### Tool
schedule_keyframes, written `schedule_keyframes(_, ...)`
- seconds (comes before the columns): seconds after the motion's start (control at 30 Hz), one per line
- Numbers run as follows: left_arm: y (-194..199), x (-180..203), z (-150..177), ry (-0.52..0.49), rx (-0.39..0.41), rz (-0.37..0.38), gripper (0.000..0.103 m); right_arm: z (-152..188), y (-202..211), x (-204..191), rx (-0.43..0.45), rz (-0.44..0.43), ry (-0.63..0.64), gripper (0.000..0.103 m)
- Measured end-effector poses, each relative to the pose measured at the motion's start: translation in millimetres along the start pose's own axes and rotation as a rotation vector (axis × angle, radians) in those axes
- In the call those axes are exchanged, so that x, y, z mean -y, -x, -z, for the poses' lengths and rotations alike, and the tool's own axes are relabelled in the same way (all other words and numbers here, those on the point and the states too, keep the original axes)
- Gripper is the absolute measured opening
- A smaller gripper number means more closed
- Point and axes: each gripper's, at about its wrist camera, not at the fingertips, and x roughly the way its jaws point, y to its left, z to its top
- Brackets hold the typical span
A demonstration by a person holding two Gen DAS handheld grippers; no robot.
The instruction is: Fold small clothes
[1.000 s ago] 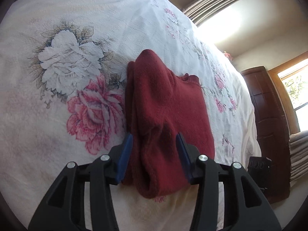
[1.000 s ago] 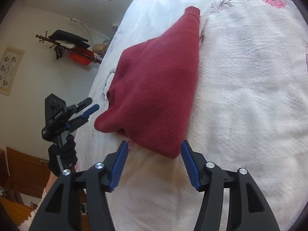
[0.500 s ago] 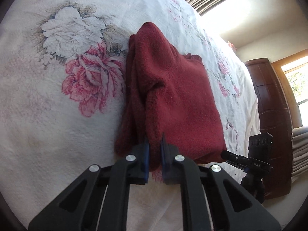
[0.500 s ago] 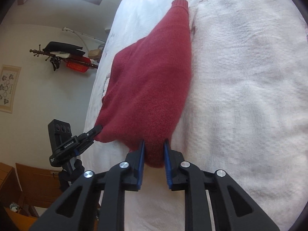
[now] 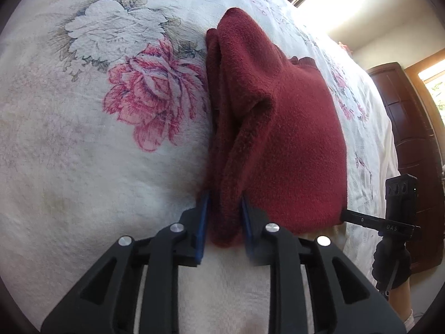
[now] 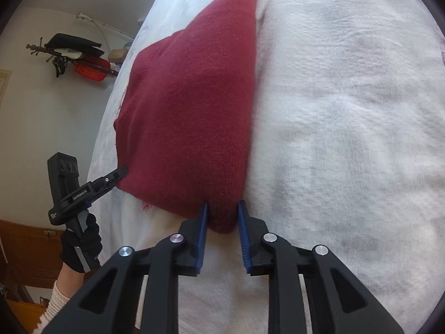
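— What have your grippers got?

— Your left gripper (image 5: 224,208) is pinched on the near left corner of the sweater (image 5: 278,128), where the layers bunch thick between the blue pads. Your right gripper (image 6: 221,211) clamps the near right corner.

— And the sweater itself?

— Dark red, fuzzy knit, folded into a narrow stack with a sleeve laid on top, its ribbed cuff at the far end. It lies on the bed's white flowered bedspread (image 5: 83,167).
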Motion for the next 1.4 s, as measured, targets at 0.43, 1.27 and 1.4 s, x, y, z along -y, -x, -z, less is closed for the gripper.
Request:
schedule_keyframes(0.43, -20, 5, -85, 0.066, 0.032, 0.111, 0.068, -49, 35, -10, 0.094, -0.019, 0.061, 0.064)
schedule_keyframes(1.27, -61, 44, -79, 0.055, -0.043, 0.350, 0.031, -70, 8, 5, 0.125, -0.209, -0.009, 0.042)
schedule_keyframes(1.4, -38, 77, -47, 0.026, -0.051, 0.391, 0.031, -38, 51, -1, 0.126, -0.198, 0.031, 0.041)
